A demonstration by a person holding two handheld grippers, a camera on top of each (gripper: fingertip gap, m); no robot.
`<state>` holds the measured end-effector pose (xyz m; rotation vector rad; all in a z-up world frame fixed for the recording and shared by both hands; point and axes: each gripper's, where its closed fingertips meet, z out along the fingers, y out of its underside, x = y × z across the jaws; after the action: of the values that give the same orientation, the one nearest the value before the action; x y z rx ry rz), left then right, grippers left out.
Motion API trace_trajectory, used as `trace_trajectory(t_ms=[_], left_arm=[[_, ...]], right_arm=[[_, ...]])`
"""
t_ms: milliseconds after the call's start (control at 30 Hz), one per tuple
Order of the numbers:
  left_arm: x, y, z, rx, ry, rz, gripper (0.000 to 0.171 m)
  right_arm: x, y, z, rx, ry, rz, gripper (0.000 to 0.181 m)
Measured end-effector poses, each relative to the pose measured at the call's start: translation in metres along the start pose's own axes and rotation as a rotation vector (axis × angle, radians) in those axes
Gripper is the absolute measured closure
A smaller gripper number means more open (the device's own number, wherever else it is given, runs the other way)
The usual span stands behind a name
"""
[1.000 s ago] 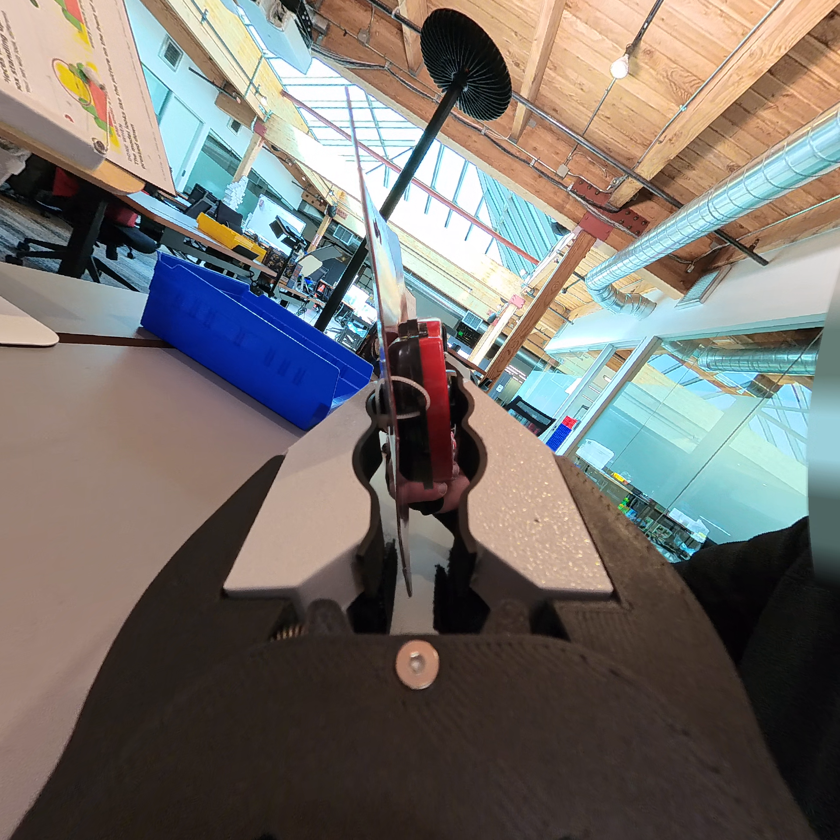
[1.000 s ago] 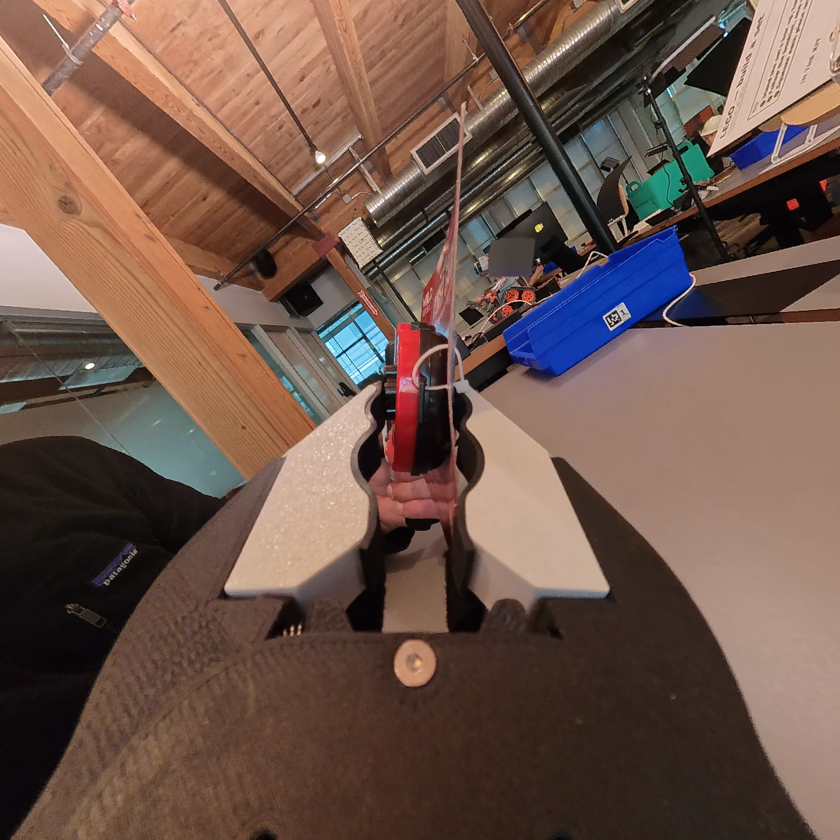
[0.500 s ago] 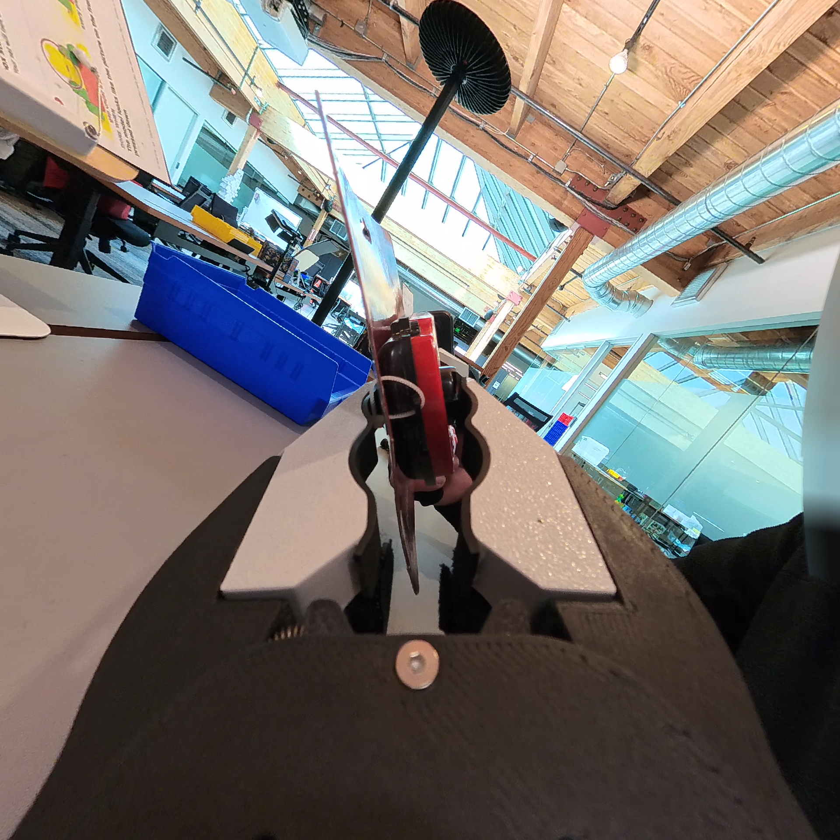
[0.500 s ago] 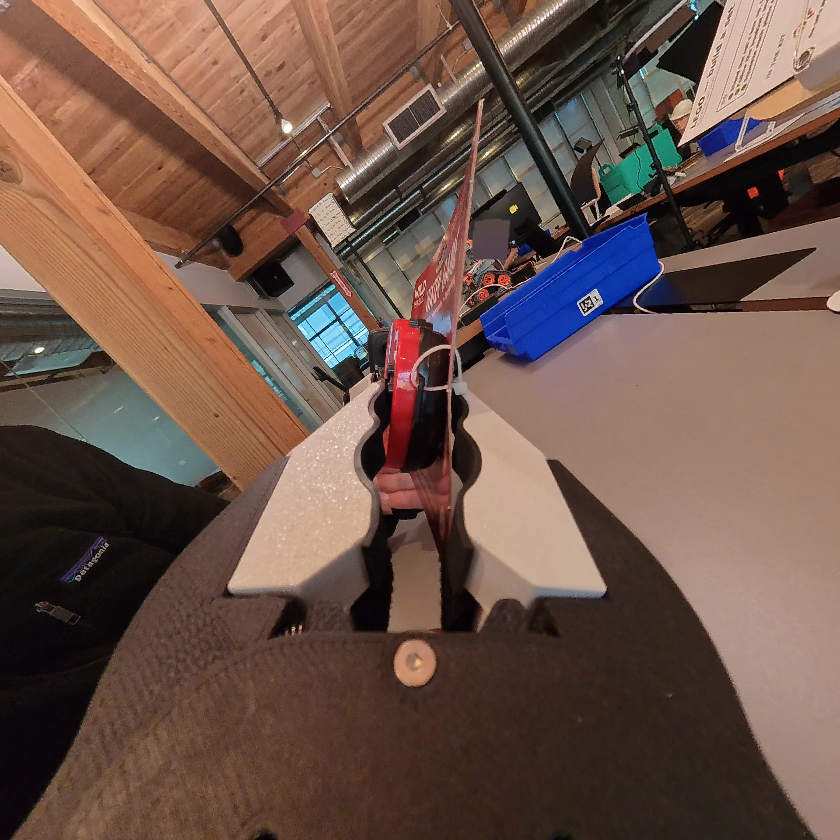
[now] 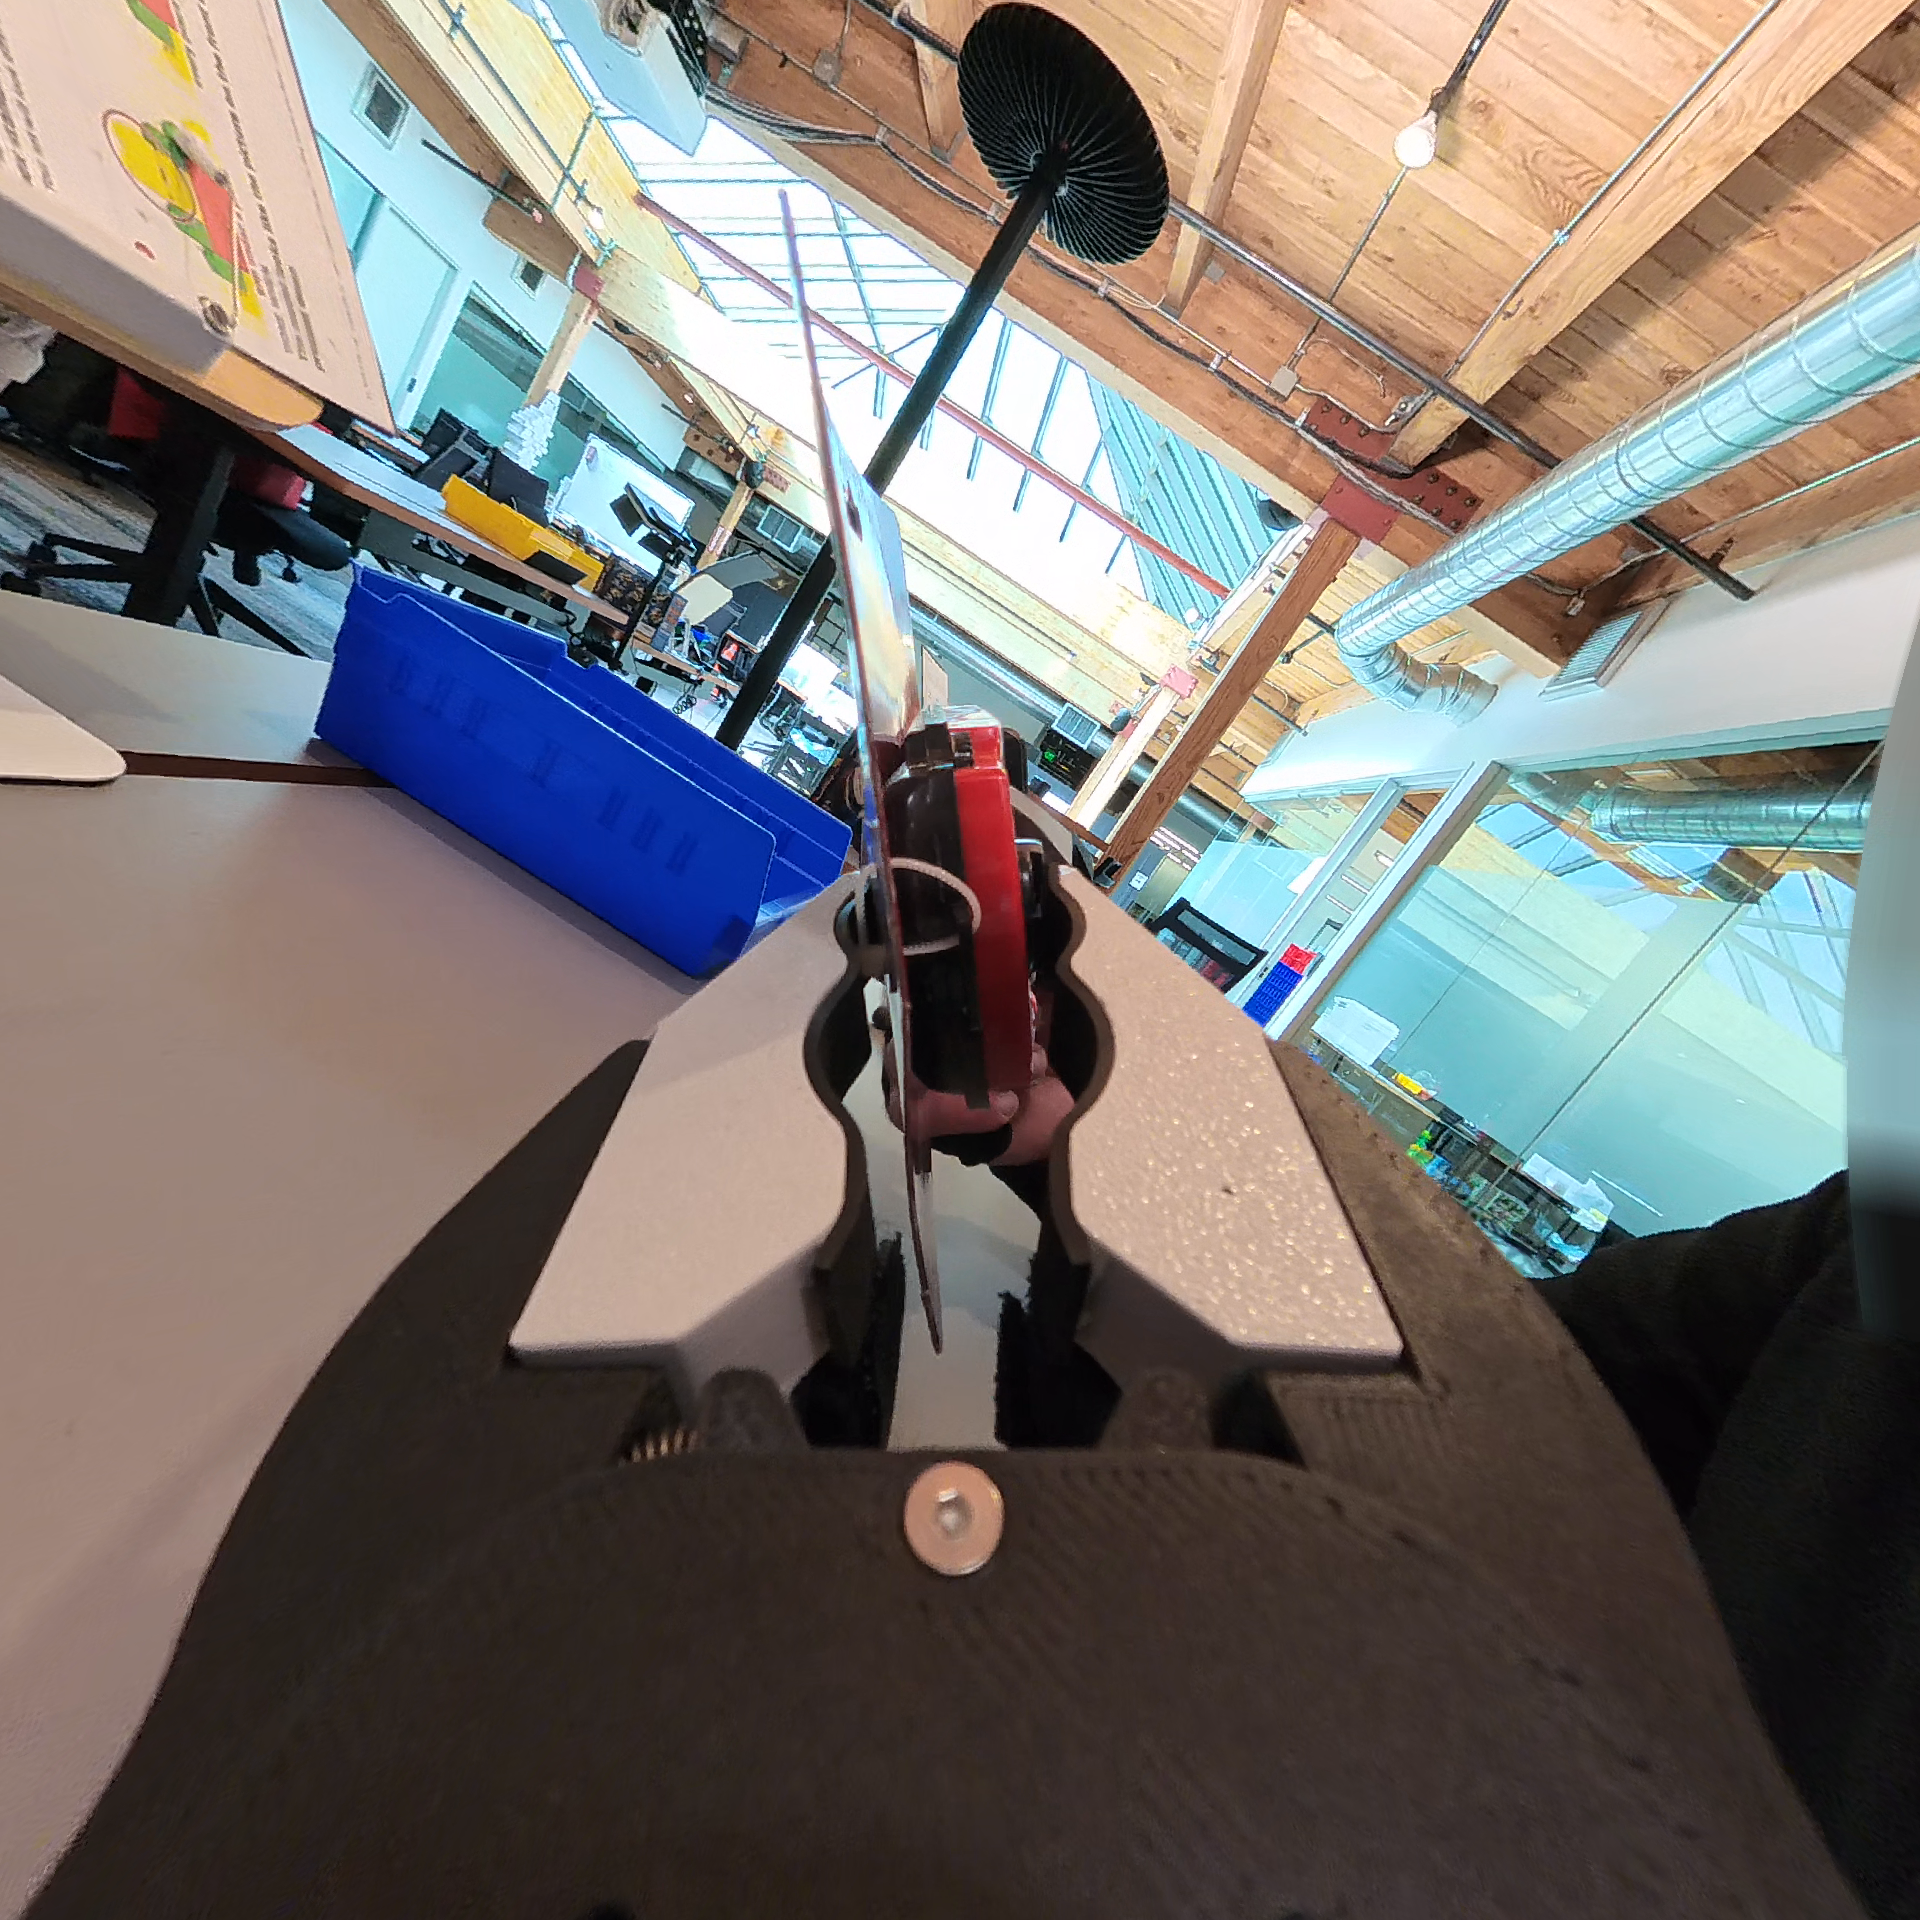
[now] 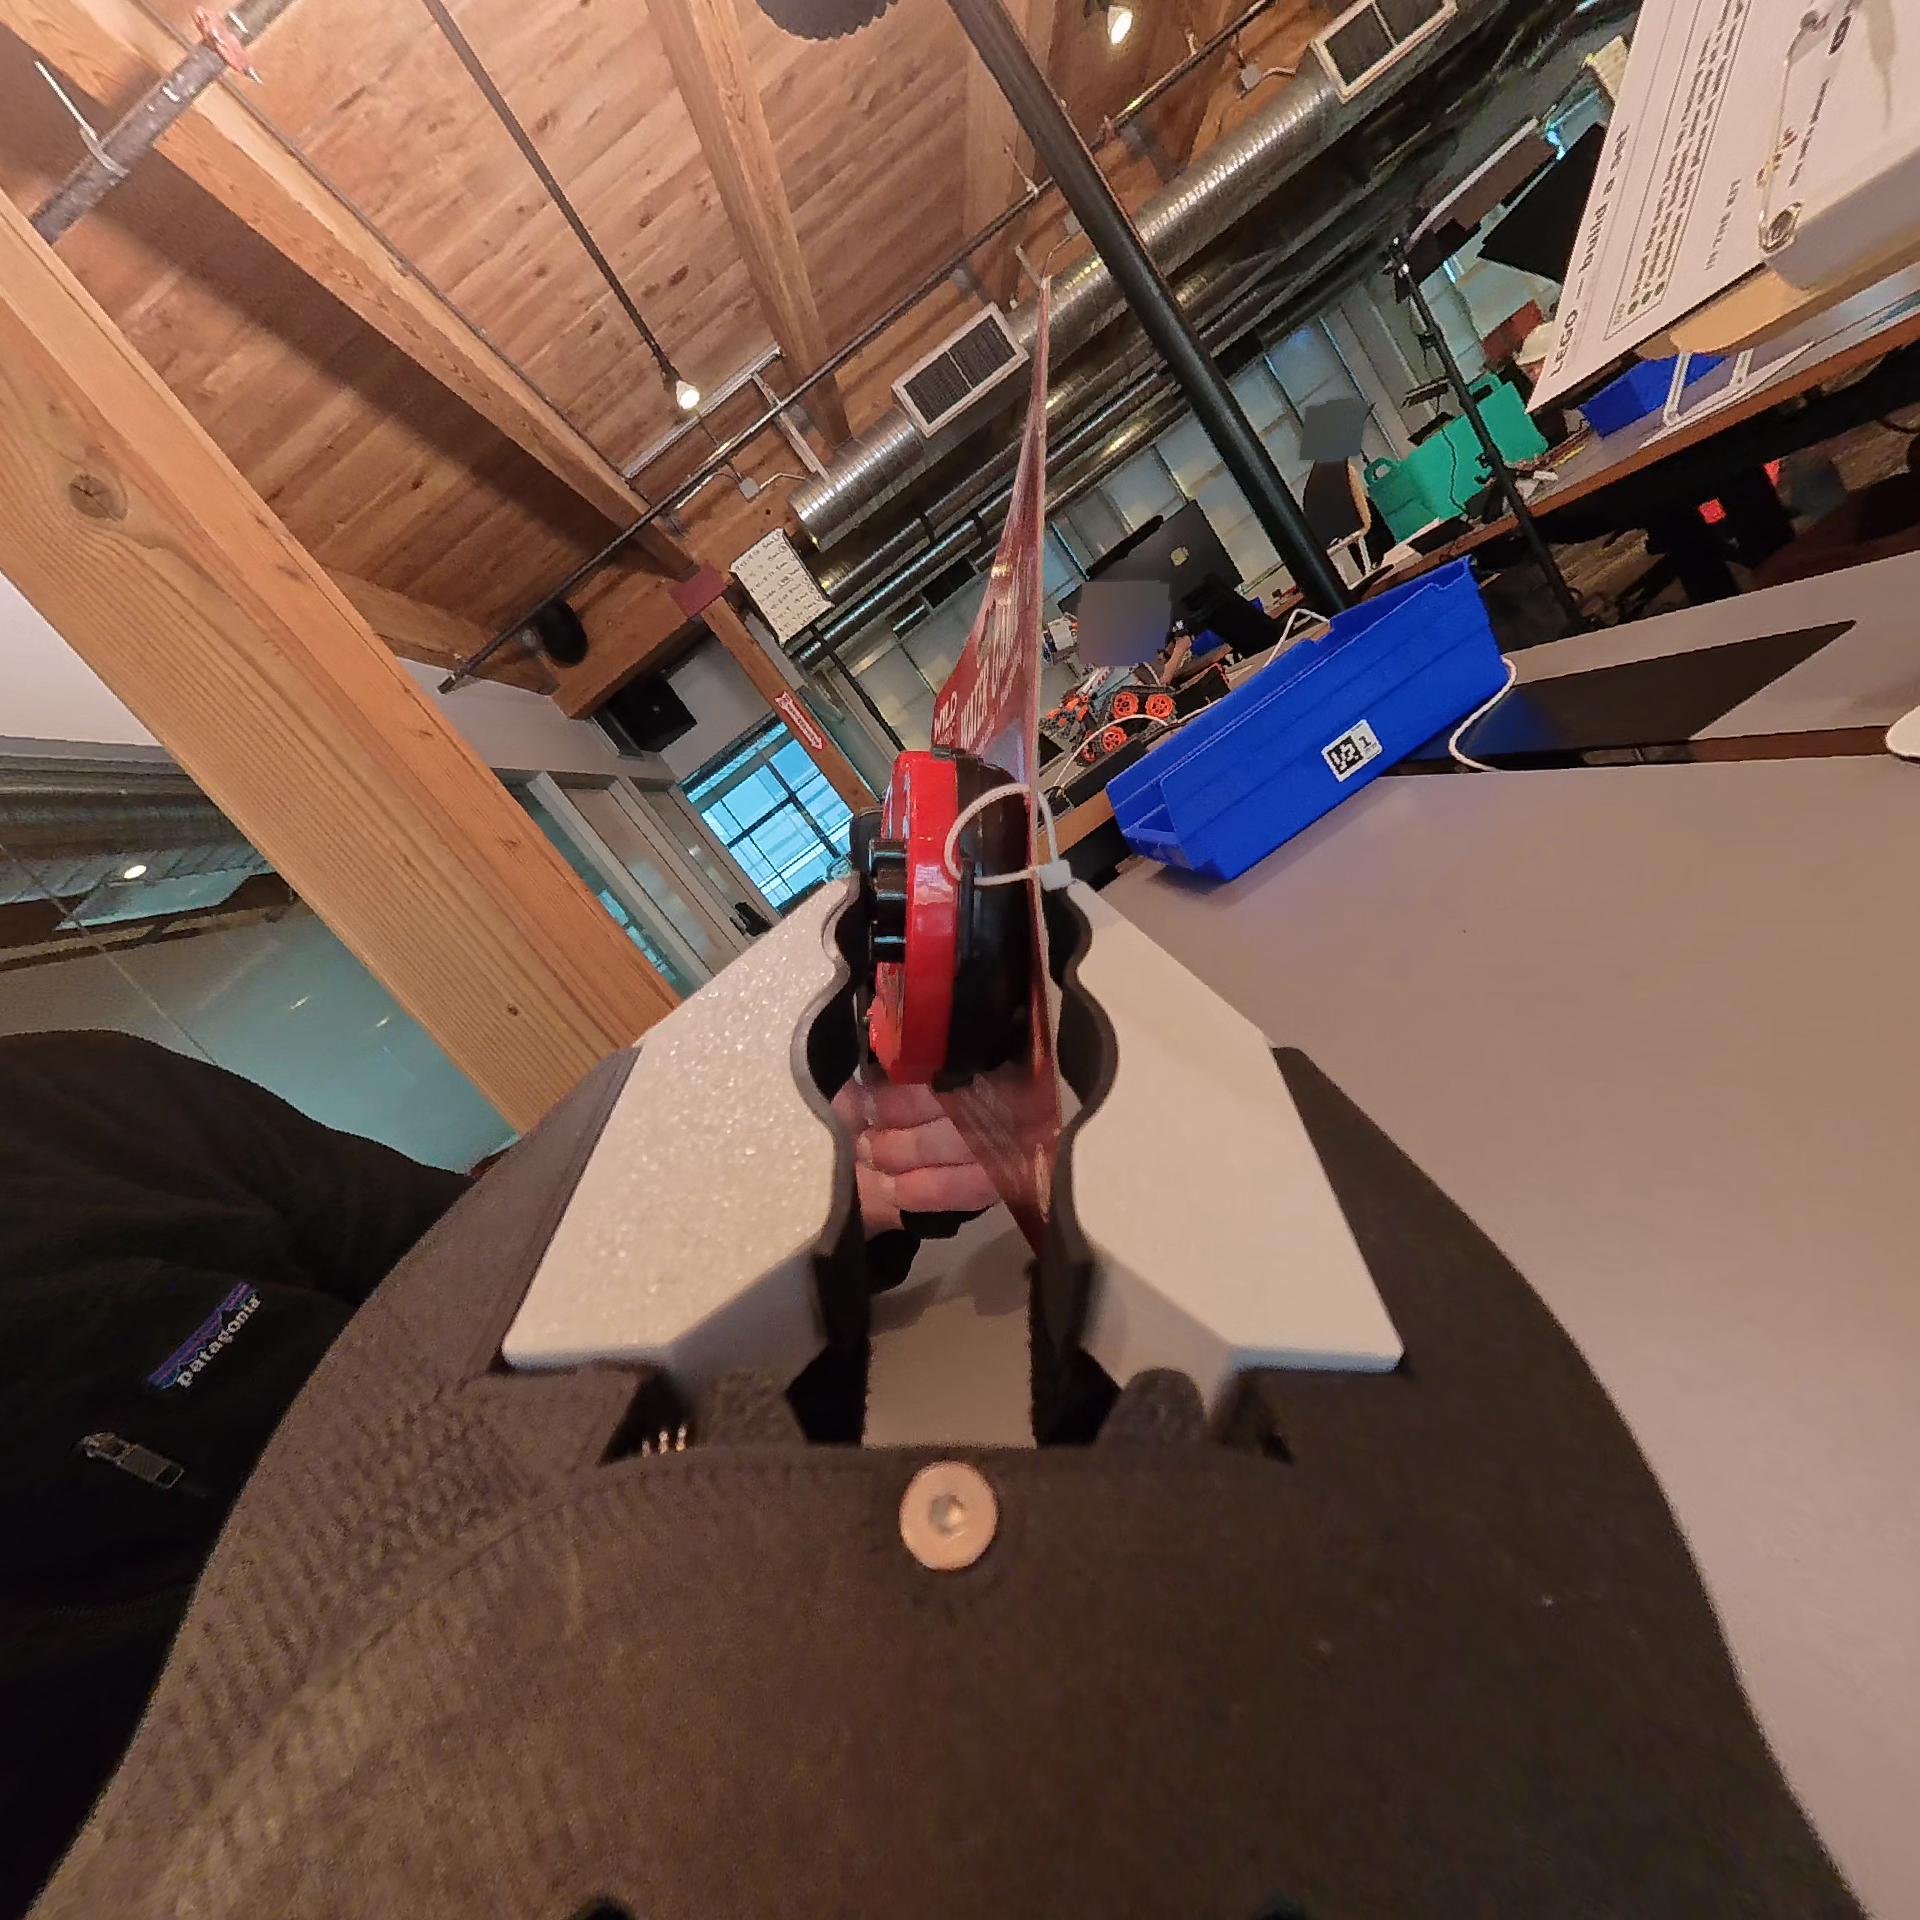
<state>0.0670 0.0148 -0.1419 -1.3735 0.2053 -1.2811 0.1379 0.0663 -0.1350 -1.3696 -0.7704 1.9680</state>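
A round red and black item point(image 5: 971, 914), zip-tied to a thin printed backing card point(image 5: 868, 540), stands edge-on between both grippers. My left gripper point(image 5: 951, 935) is shut on it, the card against its left finger. In the right wrist view the same item point(image 6: 925, 935) and card point(image 6: 1013, 623) sit in my right gripper point(image 6: 956, 935), which is shut on it from the opposite side. A hand point(image 6: 914, 1164) shows just behind the item; it also shows in the left wrist view point(image 5: 1023, 1127). The item is held above the grey table point(image 5: 260, 1039).
A blue plastic bin point(image 5: 571, 790) lies on the table beyond the grippers; it shows in the right wrist view point(image 6: 1320, 717) too. A black pole with a round disc top point(image 5: 935, 364) rises behind it. A person's black jacket point(image 6: 156, 1299) is close on the near side.
Both grippers have tilted slightly with the item, and the card's lean has wobbled. The grip on the item is unchanged.
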Motion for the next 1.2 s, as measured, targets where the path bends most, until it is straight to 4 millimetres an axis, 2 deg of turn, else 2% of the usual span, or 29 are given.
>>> trace_trajectory(t_ms=[333, 600, 900, 1200], left_arm=[[-0.004, 0.002, 0.001, 0.003, -0.002, -0.035, 0.144], [-0.005, 0.010, 0.006, -0.028, -0.013, -0.023, 0.141], [-0.008, 0.010, 0.007, -0.021, -0.028, -0.028, 0.139], [-0.007, 0.007, 0.008, -0.026, -0.049, 0.011, 0.146]], right_arm=[[0.003, -0.004, 0.000, 0.044, -0.001, 0.042, 0.155], [0.011, -0.005, -0.007, 0.018, 0.073, 0.003, 0.160], [0.011, -0.007, -0.007, 0.034, 0.082, 0.001, 0.159], [0.007, -0.008, -0.006, 0.061, 0.027, 0.024, 0.153]])
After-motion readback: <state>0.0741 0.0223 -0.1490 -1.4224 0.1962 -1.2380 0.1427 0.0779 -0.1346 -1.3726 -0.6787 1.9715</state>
